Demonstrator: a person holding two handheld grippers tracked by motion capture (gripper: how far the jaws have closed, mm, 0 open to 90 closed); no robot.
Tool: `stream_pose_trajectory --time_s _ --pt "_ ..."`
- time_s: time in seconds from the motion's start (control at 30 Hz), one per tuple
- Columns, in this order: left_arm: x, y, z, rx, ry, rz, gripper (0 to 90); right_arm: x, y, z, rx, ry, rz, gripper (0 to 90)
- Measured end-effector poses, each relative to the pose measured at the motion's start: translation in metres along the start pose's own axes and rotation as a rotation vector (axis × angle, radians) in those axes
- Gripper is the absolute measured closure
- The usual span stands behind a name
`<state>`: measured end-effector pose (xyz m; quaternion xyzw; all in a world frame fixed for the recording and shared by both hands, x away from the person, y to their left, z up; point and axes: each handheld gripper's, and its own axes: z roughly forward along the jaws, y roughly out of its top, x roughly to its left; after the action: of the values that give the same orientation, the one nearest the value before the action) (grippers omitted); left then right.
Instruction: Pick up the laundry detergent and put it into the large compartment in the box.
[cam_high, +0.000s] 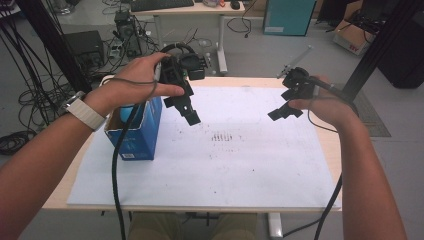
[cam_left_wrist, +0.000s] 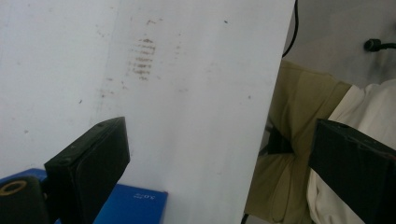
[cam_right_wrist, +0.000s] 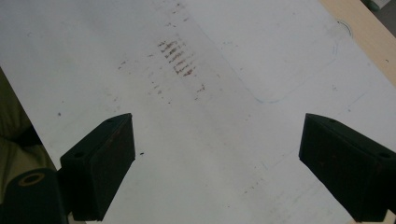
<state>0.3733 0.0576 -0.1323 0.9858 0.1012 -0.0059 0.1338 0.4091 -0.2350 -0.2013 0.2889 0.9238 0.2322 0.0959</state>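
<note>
Item 1, box (cam_high: 134, 134): a blue carton standing at the left of the high view on the white sheet (cam_high: 225, 165), open at the top. Something pale blue is showing inside its mouth; what it is cannot be told. The carton's long axis is running from lower left toward upper right of the frame, mouth facing up.

Item 2, left gripper (cam_high: 186, 107): hovering in the upper centre-left of the high view, just right of the box, jaws pointing down and to the right. In the left gripper view the jaws are standing wide apart with nothing between them; a blue corner of the box (cam_left_wrist: 128, 205) is peeking in at the bottom left.

Item 3, right gripper (cam_high: 284, 113): hanging at the upper right of the high view, well apart from the box, jaws pointing down and left. Its own view is showing the jaws spread wide and holding nothing.

Item 4, table (cam_high: 327, 145): its wooden edge is framing the sheet. Both gripper views are showing a smudge (cam_right_wrist: 176, 57) of dark streaks on the sheet. The left gripper view is also catching the person's trousers (cam_left_wrist: 285, 154) beyond the sheet edge.
</note>
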Motion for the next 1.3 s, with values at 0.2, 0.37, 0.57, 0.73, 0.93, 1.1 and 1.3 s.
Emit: stream_pose_trajectory --time_s 0.2,0.37,0.57,0.73,0.93,1.1,1.3 --pt "-0.007 0.003 0.014 0.022 0.005 0.018 6.0 0.0 -0.004 0.0 0.002 0.0 0.008 10.7" --pt "-0.012 0.005 0.017 0.008 0.003 0.029 6.0 0.0 -0.004 0.0 0.004 -0.002 0.009 10.7" --pt "-0.017 0.006 0.023 0.017 -0.001 0.034 6.0 0.0 -0.005 0.001 0.001 0.001 0.012 10.7" --pt "-0.02 0.001 0.037 0.021 -0.028 0.025 6.0 0.0 -0.005 0.003 0.004 0.004 0.008 10.8" --pt "-0.019 -0.005 0.054 0.015 -0.029 0.022 5.8 0.001 -0.003 0.007 0.004 0.012 0.003 10.6" --pt "-0.015 -0.01 0.067 0.029 -0.028 0.015 5.8 0.002 -0.003 0.009 0.01 0.013 0.006 10.6" --pt "-0.011 -0.016 0.075 0.025 -0.022 0.015 5.8 0.002 -0.006 0.01 0.009 0.015 0.005 10.6"
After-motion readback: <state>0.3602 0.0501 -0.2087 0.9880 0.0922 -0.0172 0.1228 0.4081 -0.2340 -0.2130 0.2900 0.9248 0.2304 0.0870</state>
